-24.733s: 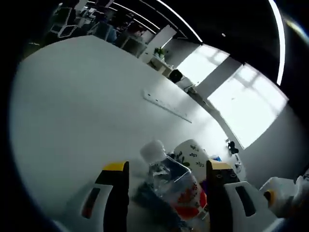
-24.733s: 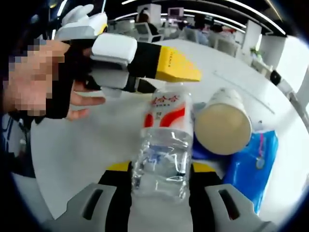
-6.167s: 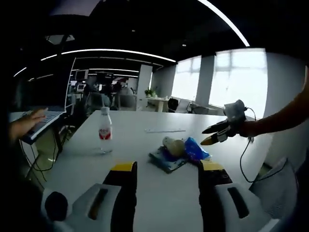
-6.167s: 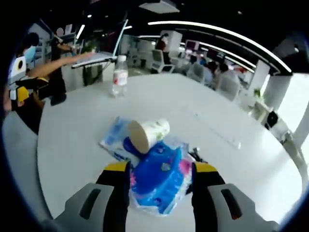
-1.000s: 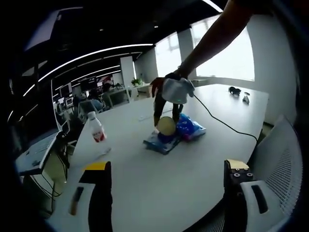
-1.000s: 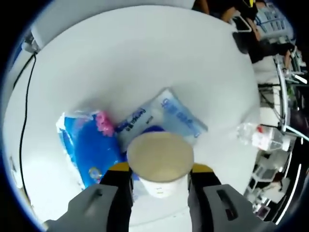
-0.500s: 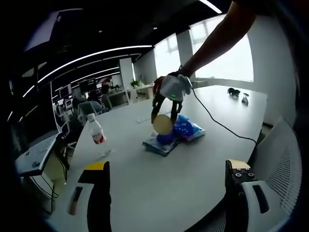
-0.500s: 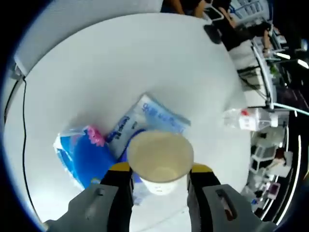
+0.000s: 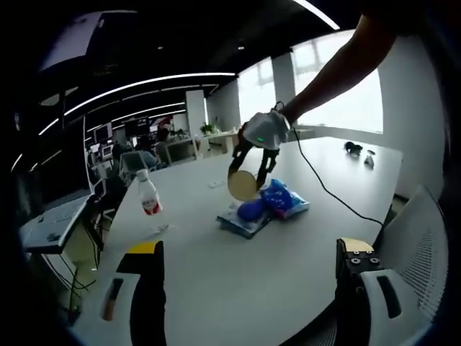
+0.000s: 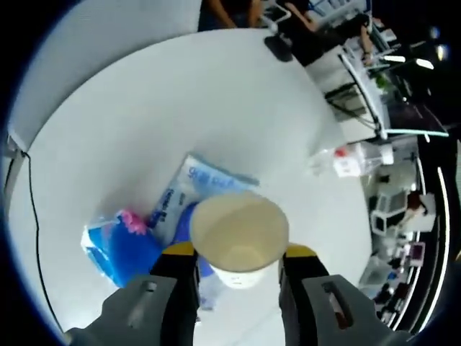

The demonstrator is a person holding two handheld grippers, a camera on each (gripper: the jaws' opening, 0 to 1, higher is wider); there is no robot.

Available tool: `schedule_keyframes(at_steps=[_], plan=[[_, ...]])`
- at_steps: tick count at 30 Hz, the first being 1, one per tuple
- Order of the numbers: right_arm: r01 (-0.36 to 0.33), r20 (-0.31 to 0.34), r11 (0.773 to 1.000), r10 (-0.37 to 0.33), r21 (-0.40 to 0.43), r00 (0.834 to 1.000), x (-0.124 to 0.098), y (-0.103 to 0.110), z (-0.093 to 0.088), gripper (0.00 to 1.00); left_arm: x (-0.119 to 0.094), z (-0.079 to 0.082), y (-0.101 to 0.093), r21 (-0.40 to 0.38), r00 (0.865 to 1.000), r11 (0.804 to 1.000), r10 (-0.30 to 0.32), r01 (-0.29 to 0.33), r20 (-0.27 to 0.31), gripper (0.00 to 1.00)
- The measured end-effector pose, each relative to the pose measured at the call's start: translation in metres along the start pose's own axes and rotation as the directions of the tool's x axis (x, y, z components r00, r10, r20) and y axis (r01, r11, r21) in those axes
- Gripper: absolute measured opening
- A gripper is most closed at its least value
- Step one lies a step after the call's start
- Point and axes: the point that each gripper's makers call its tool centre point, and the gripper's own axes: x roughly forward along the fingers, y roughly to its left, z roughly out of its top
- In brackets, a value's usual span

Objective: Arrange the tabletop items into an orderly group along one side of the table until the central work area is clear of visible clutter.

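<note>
1. Paper cup [image 10: 238, 239] sits between the two yellow-tipped jaws of the right gripper [image 10: 238, 254], its open mouth facing that camera and its pale inside showing; the jaws press on its sides and hold it clear of the table.
2. In the left gripper view the same cup [image 9: 242, 185] shows as a tan disc held in the air above the packs, under the right gripper [image 9: 250, 167], which a person's outstretched arm [image 9: 338, 65] carries.
3. Below the cup a pale blue-printed flat pack [image 10: 186, 194] lies on the white table [image 10: 144, 94]; a darker blue bag [image 10: 115, 241] with a pink patch lies touching it on one side.
4. In the left gripper view these two lie together near the table's middle, the blue bag [image 9: 282, 201] on the window side of the flat pack [image 9: 241, 222].
5. A clear water bottle with a red label [image 9: 148, 200] stands upright, well apart from the packs, toward the table's edge; in the right gripper view the bottle [image 10: 353, 160] appears near the table's rim.
6. A black cable [image 9: 324, 189] runs from the right gripper across the table.
7. The left gripper [image 9: 248, 252] hangs back over the near table edge, jaws spread wide with nothing between them.
</note>
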Motion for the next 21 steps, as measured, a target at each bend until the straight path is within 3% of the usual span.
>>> schedule_keyframes(at_steps=[8,14,18,20,21], plan=[[0.058,0.044,0.979,-0.068,0.197,0.997,-0.004,-0.011,0.003,0.38,0.0,0.0,-0.002,0.005,1.0,1.0,-0.008,0.008,-0.007,0.99],[0.076,0.07,0.941,-0.104,0.331,0.992,-0.005,-0.01,0.003,0.38,0.0,-0.002,-0.004,0.015,1.0,1.0,-0.014,0.014,-0.012,0.99],[0.073,0.101,0.883,-0.134,0.464,0.986,-0.003,-0.01,0.005,0.38,0.001,-0.003,-0.003,0.016,1.0,1.0,-0.015,0.015,-0.014,0.99],[0.084,0.113,0.84,-0.169,0.535,0.979,-0.004,-0.014,0.006,0.38,0.001,-0.003,-0.003,0.018,1.0,1.0,-0.014,0.014,-0.017,0.99],[0.088,0.125,0.806,-0.197,0.586,0.973,-0.003,-0.018,0.007,0.38,0.002,-0.003,-0.003,0.017,1.0,1.0,-0.015,0.016,-0.017,0.99]])
